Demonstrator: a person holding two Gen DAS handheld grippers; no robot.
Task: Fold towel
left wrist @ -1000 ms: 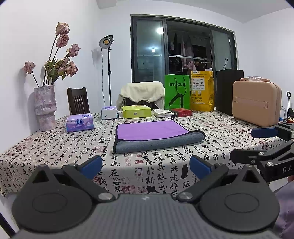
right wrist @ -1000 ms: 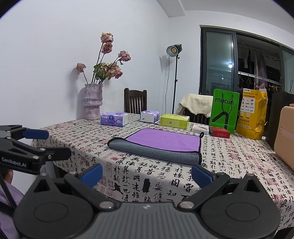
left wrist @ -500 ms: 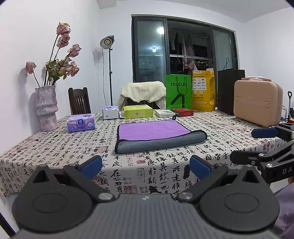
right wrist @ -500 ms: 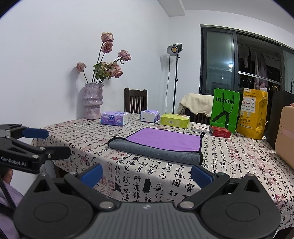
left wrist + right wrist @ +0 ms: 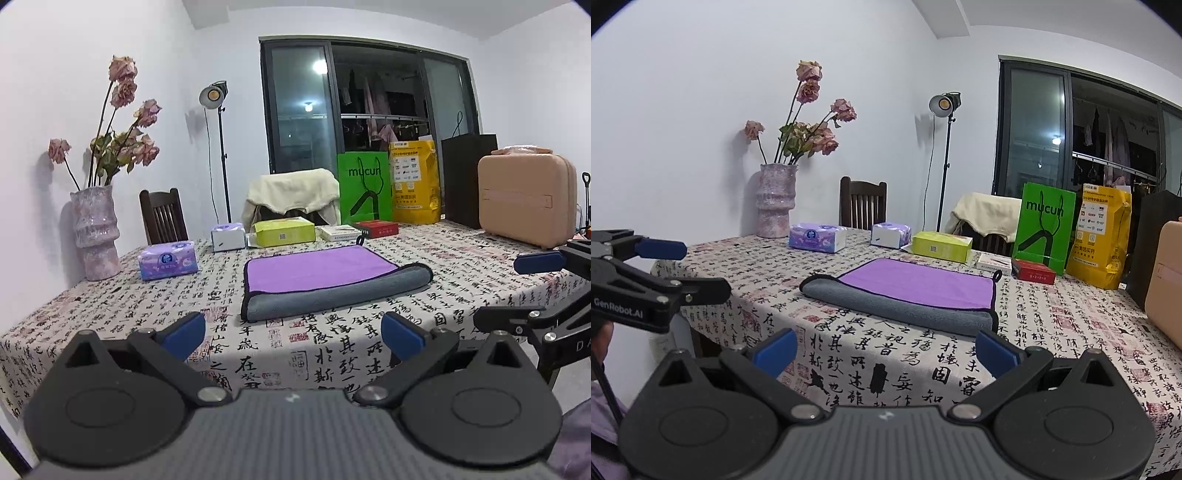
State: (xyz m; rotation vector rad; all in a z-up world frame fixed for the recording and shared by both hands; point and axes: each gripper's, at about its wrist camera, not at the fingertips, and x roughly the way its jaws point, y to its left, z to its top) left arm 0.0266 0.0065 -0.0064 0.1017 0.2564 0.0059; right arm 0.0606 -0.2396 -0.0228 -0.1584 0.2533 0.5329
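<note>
A folded towel, purple on top with a grey underside rolled along its near edge, lies flat in the middle of the table in the left wrist view (image 5: pixel 325 277) and in the right wrist view (image 5: pixel 908 291). My left gripper (image 5: pixel 293 334) is open and empty, held back from the table's front edge. My right gripper (image 5: pixel 886 349) is open and empty, also short of the towel. Each gripper shows at the side of the other's view: the right one (image 5: pixel 532 291) and the left one (image 5: pixel 661 269).
The table carries a calligraphy-print cloth (image 5: pixel 332 354). On it stand a vase of dried roses (image 5: pixel 94 232), tissue packs (image 5: pixel 168 258), a yellow-green box (image 5: pixel 284 230), a red box (image 5: pixel 376 229), green and yellow bags (image 5: pixel 364 192) and a tan case (image 5: pixel 526 203).
Both grippers have drifted slightly, so the towel sits a little to the right in the left wrist view. The towel has not moved and both grippers stay open.
</note>
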